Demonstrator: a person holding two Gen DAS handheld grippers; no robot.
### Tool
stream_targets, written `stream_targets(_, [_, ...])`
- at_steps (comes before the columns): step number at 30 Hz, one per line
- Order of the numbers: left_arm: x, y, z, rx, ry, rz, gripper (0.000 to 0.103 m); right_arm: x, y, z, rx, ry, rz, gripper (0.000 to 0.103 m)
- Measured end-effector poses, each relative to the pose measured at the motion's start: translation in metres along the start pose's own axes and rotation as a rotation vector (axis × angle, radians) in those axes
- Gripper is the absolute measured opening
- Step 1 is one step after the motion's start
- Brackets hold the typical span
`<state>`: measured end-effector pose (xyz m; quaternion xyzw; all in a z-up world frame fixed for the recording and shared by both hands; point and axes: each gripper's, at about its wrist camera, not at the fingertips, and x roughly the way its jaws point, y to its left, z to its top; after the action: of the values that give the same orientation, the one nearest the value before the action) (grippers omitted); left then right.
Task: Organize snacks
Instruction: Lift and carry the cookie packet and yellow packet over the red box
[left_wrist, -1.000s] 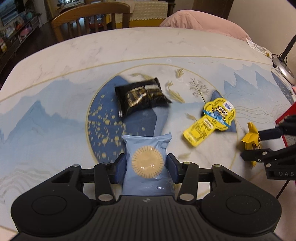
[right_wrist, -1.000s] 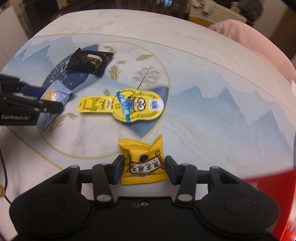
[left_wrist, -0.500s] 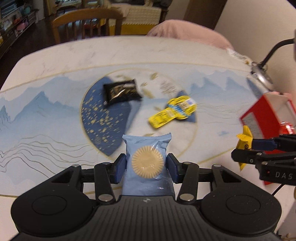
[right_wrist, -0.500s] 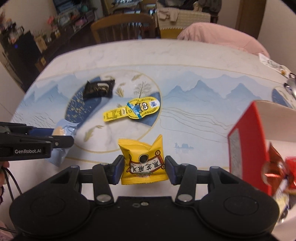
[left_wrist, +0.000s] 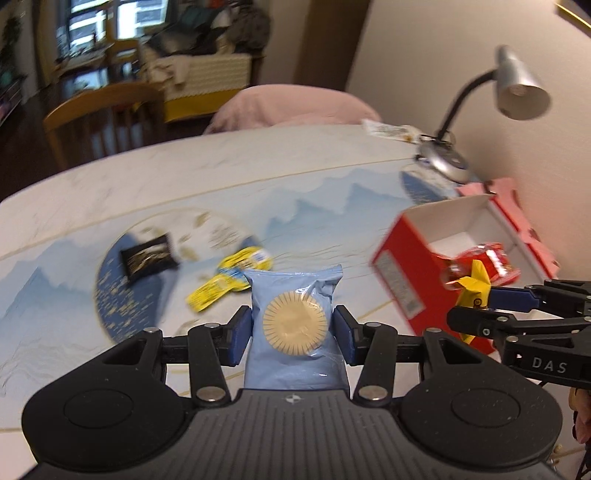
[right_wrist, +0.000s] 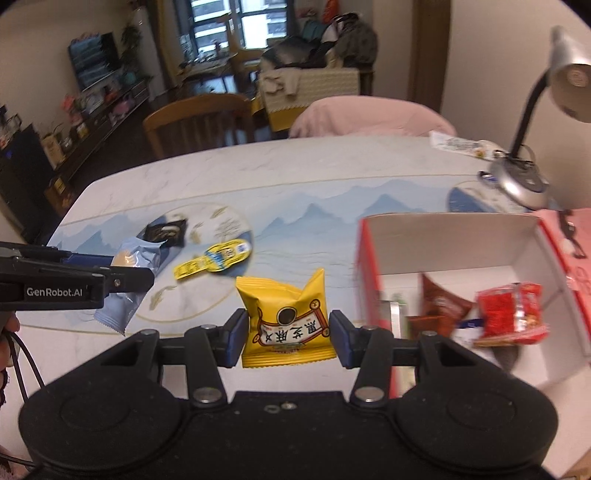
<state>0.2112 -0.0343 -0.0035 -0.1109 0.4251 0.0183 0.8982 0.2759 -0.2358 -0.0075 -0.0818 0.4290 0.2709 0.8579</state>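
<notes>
Right wrist view is motion-blurred inside the red box (right_wrist: 373, 258): a red packet (right_wrist: 511, 314) and what may be a brown packet (right_wrist: 439, 304) lie there. Right gripper (right_wrist: 286, 328) pinches a yellow snack pouch (right_wrist: 284, 317) just left of the box wall. Left gripper (left_wrist: 293, 330) clamps a blue biscuit pack (left_wrist: 293, 325) above the table (left_wrist: 258, 166). A black packet (left_wrist: 147, 254) and a yellow Minion packet (left_wrist: 229, 277) lie beyond, the latter partly hidden by the pack; a desk lamp (left_wrist: 517, 88) stands behind the box
</notes>
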Motion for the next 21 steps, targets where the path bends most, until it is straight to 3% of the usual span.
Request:
stream_targets(13, [0.018,-0.118,0.034,0.178,-0.006,-0.104,0.047,-0.027,-0.091,-0.008,0.119,-0.037,-0.136,0.047])
stream_targets(21, [0.049,-0.167,0.048,0.244,0.032,-0.126,0.047,-0.021,-0.152,-0.015,0.174,-0.010,-0.219,0.047])
